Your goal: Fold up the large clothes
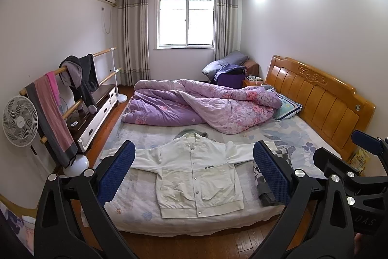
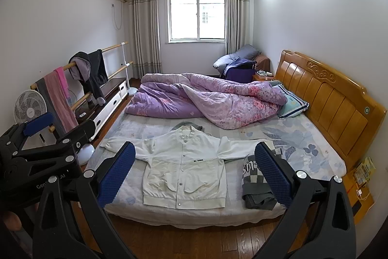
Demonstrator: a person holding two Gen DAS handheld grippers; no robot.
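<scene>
A white snap-button jacket lies flat, front up, on the near part of the bed, sleeves spread to both sides. My left gripper hangs open above the floor in front of the bed, well short of the jacket, nothing between its blue pads. The right gripper is open too, held back from the bed the same way. In the left wrist view the right gripper shows at the right edge. The left gripper shows at the left edge of the right wrist view.
Folded checked and grey clothes lie right of the jacket. A purple quilt is heaped on the far half of the bed. A wooden headboard stands right; a rail with hanging clothes and a fan stand left. Wooden floor lies below.
</scene>
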